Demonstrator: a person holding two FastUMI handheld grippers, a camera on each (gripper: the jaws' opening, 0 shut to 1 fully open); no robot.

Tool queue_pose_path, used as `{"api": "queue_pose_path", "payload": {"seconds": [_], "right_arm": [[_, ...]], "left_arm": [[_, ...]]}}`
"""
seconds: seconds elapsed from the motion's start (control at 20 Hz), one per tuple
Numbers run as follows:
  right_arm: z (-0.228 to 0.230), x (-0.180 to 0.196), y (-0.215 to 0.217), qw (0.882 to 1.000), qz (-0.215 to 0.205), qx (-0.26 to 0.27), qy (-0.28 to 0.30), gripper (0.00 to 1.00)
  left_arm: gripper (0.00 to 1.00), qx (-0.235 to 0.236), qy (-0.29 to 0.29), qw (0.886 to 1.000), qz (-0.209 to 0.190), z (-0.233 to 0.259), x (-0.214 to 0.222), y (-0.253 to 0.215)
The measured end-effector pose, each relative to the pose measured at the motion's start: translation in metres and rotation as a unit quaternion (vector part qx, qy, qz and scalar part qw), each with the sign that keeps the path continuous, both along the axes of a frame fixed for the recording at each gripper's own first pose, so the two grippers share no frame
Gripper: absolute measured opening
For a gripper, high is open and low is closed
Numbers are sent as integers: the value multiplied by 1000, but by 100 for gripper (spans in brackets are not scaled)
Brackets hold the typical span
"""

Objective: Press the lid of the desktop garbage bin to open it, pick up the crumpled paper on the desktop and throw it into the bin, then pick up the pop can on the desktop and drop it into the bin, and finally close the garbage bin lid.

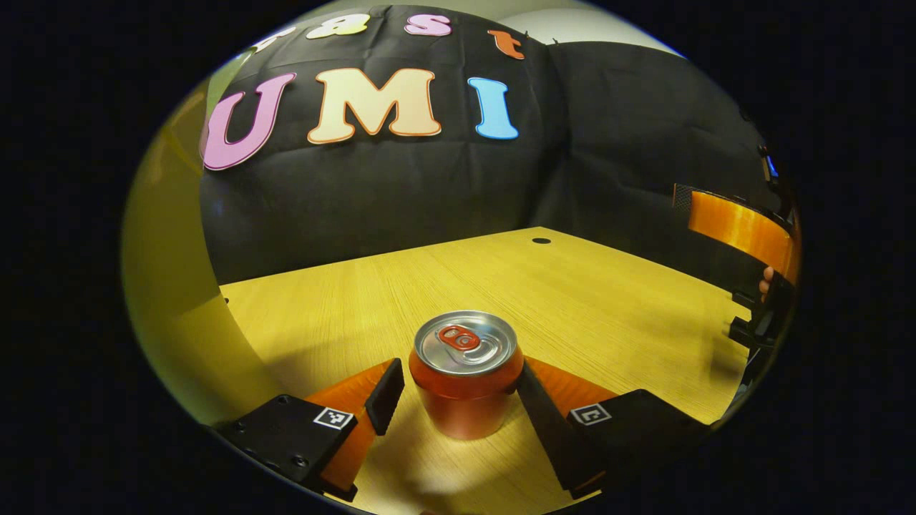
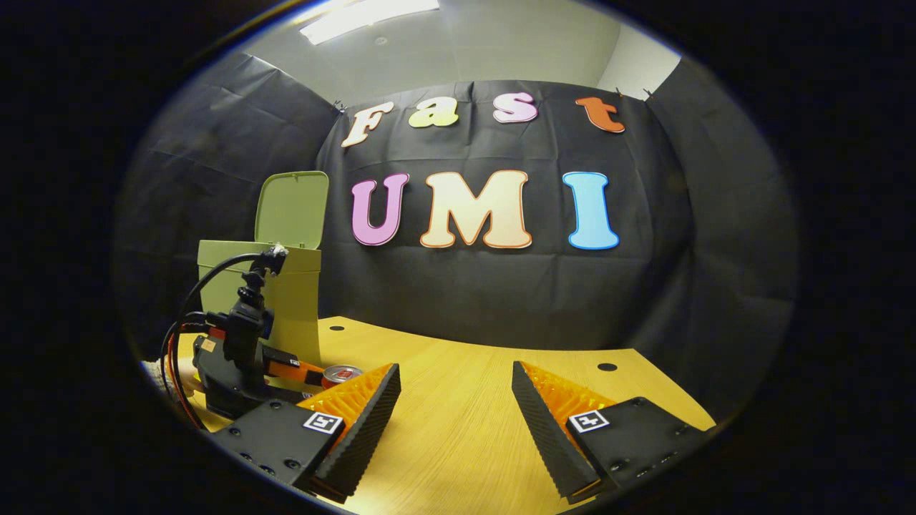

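On the wooden desktop (image 1: 587, 286), the pop can (image 1: 465, 375) stands upright between the left gripper (image 1: 458, 400) fingers, which are spread with the right-hand finger touching it, positioned for a grasp; the right gripper (image 2: 456, 408) waits spread and holding nothing.

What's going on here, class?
A person holds a gripper in each hand at a wooden desk. The left gripper has its fingers on either side of the upright can, about to grasp it; whether both touch is unclear. The bin stands with its lid up. The right gripper hangs open, holding nothing.
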State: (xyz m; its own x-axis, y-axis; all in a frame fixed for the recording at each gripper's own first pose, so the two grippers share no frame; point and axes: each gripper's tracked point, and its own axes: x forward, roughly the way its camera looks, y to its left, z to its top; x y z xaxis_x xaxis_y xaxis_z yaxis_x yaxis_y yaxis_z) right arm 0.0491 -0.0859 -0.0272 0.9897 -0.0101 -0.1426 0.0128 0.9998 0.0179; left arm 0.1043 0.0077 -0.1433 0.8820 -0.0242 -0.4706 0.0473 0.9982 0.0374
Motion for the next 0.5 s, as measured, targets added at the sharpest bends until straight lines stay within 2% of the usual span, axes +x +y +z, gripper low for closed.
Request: {"api": "queue_pose_path", "payload": {"seconds": [0.1,0.2,0.4,0.5], "right_arm": [[-7,0,-2,1000,0,9,7,99],[-9,-2,-4,1000,-3,12,8,99],[-12,-2,-8,1000,-9,13,11,98],[-14,-1,-10,1000,-12,11,12,98]], "left_arm": [[92,5,11,1000,4,-6,2,2],[81,6,11,1000,9,-4,5,6],[78,14,5,1000,5,8,4,3],[78,18,-14,1000,-6,33,-2,-6]]}}
